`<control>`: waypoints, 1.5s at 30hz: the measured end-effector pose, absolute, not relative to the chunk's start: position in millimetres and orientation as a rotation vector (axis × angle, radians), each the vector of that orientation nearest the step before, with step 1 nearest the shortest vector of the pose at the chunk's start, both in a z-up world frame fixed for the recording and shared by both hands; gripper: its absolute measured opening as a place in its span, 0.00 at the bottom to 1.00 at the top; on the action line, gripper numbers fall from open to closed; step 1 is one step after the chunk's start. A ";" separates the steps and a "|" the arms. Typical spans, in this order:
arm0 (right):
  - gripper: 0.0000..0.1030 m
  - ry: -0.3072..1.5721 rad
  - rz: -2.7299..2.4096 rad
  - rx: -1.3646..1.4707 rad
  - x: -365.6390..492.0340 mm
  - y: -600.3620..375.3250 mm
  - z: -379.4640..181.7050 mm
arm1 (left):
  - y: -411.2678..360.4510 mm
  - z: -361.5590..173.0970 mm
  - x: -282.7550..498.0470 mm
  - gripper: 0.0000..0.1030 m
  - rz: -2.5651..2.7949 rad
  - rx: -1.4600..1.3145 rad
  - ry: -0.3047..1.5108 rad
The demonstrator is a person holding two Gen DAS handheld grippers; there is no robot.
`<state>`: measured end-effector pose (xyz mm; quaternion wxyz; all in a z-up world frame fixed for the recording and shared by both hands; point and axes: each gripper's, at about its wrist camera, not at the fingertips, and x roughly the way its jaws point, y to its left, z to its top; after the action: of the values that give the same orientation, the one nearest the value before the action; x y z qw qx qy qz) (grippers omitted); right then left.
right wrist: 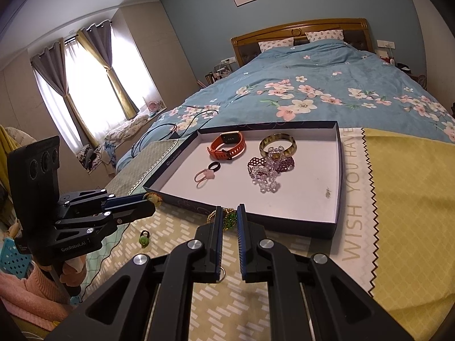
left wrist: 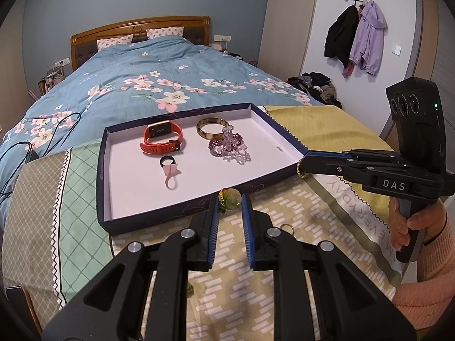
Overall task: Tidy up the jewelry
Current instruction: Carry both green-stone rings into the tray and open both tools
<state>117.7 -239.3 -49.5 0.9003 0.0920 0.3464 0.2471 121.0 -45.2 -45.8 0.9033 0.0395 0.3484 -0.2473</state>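
A shallow box tray (left wrist: 182, 207) (right wrist: 338, 170), dark blue outside and white inside, lies on the patterned cloth. It holds an orange watch (left wrist: 162, 136) (right wrist: 227, 145), a tortoiseshell bangle (left wrist: 212, 130) (right wrist: 277, 143), purple and clear bead bracelets (left wrist: 230, 147) (right wrist: 267, 170), a black ring (left wrist: 165, 160) and a pink loop (left wrist: 170, 173). My left gripper (left wrist: 231, 207) (right wrist: 152, 201) is shut on a pale green pendant (left wrist: 231, 197) (right wrist: 153, 198) at the tray's near wall. My right gripper (right wrist: 229, 216) (left wrist: 304, 167) is shut on a green and gold beaded piece (right wrist: 229, 218) (left wrist: 301, 170) at the tray's near right corner.
A small green charm (right wrist: 144, 238) and a metal ring (left wrist: 287, 228) lie loose on the cloth in front of the tray. A bed with a blue floral duvet (left wrist: 156, 79) stretches behind. A person's hand (left wrist: 403, 224) grips the right handle.
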 end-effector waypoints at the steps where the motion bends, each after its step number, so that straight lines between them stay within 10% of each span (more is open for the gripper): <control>1: 0.08 0.717 0.511 0.190 118.5 -238.7 -49.5 | -45.7 -45.7 121.6 0.16 -0.509 0.081 0.719; 45: 0.08 0.735 0.495 0.160 167.8 -230.6 -47.2 | -39.3 -49.1 170.5 0.16 -0.416 0.081 0.731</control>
<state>167.8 -230.6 -47.2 0.9003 0.0773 0.3554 0.2391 170.5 -39.3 -49.1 0.9121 0.0394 0.3546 -0.2020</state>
